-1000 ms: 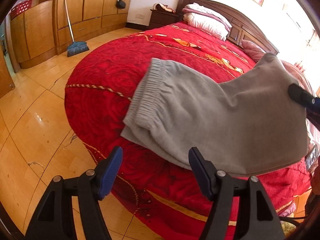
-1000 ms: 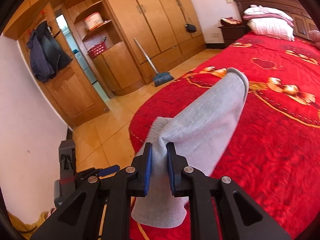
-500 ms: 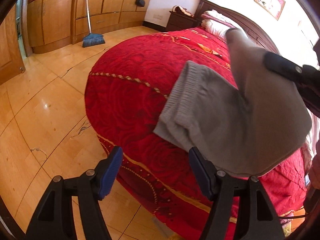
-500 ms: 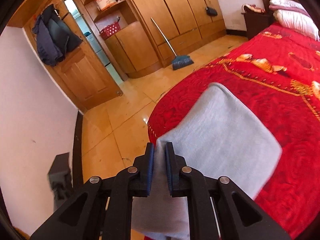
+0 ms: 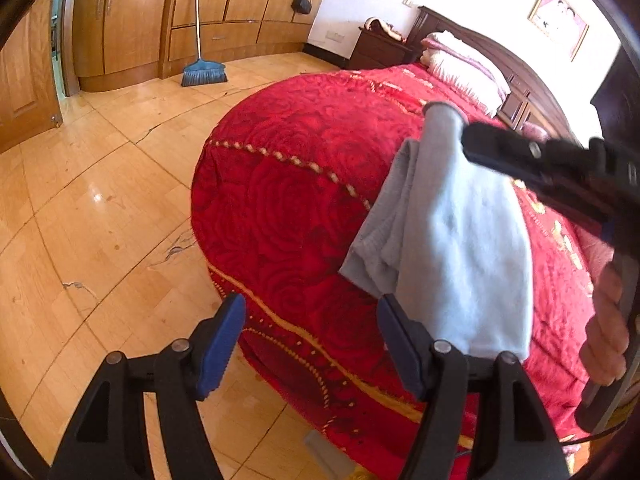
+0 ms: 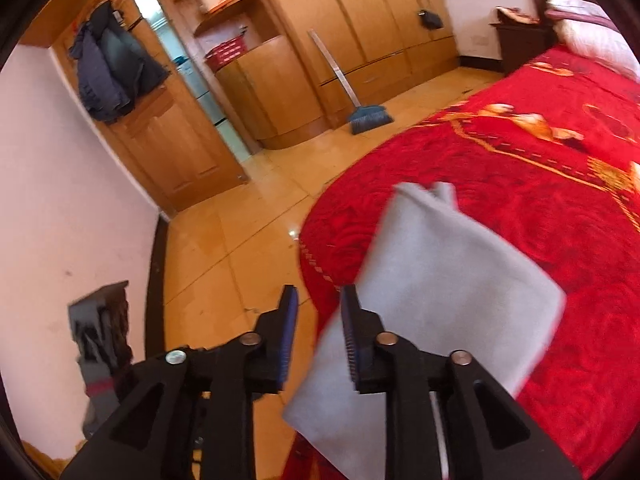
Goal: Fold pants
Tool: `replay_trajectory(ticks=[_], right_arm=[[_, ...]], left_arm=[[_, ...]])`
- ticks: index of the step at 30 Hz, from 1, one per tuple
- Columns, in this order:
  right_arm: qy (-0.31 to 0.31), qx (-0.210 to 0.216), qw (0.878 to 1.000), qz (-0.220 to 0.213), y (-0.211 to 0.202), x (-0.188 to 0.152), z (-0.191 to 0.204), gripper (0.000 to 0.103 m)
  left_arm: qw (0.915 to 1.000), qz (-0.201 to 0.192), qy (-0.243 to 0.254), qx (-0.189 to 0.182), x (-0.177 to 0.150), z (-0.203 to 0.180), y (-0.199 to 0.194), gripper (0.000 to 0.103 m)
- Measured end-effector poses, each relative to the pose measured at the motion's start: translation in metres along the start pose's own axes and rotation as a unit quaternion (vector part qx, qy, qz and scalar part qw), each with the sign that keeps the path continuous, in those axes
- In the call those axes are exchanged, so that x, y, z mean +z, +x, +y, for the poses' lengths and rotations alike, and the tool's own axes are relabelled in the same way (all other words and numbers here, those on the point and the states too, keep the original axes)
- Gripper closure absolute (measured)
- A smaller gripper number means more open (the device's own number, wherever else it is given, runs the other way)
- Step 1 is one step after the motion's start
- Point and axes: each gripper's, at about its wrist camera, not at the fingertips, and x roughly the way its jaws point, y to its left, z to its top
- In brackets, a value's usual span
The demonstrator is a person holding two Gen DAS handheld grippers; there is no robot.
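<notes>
The grey pants [image 5: 452,232] lie folded on the red bedspread [image 5: 288,184] near the bed's foot corner. In the right wrist view the pants [image 6: 444,292] lie just right of my fingers. My left gripper [image 5: 312,344] is open and empty, low over the bed's edge, left of the pants. My right gripper [image 6: 316,332] is open with nothing between its blue pads; it also shows in the left wrist view [image 5: 532,160] as a black arm above the pants, with a hand on its handle.
The bed [image 6: 540,168] has pillows [image 5: 468,64] and a dark headboard. A wooden floor [image 5: 100,200] surrounds it. A blue broom [image 5: 200,64] leans on wooden wardrobes [image 6: 360,20]. A door with hanging jackets [image 6: 108,64] stands at left.
My right gripper was shut on the pants and carried the fold over; now it has opened and let the cloth go. My left gripper stayed open and swung left.
</notes>
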Motion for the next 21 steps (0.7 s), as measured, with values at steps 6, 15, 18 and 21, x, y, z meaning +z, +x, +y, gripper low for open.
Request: replay_trajectory(ticks=[6,15,18,21], right_arm=[[0.036,-0.049,0.998,-0.006,-0.021,-0.018,-0.028,0.073],[0.101,-0.094,0.99,-0.013,-0.044,-0.046,-0.072,0.066],[0.119,-0.098,0.988,-0.012,-0.047,-0.052,-0.082,0.065],[0.141,-0.088,0.986,-0.005,-0.042,-0.056,-0.091,0.062]], left_arm=[[0.9988,-0.008,0.009,-0.047,0.01,-0.019,-0.004,0.031],[0.9946,0.013,0.03,-0.098,0.013,-0.052,0.024,0.033],[0.9917,0.026,0.019,-0.124,0.014,-0.055,0.034,0.088],[0.9929,-0.002,0.049,-0.108,0.021,-0.061,0.023,0.09]])
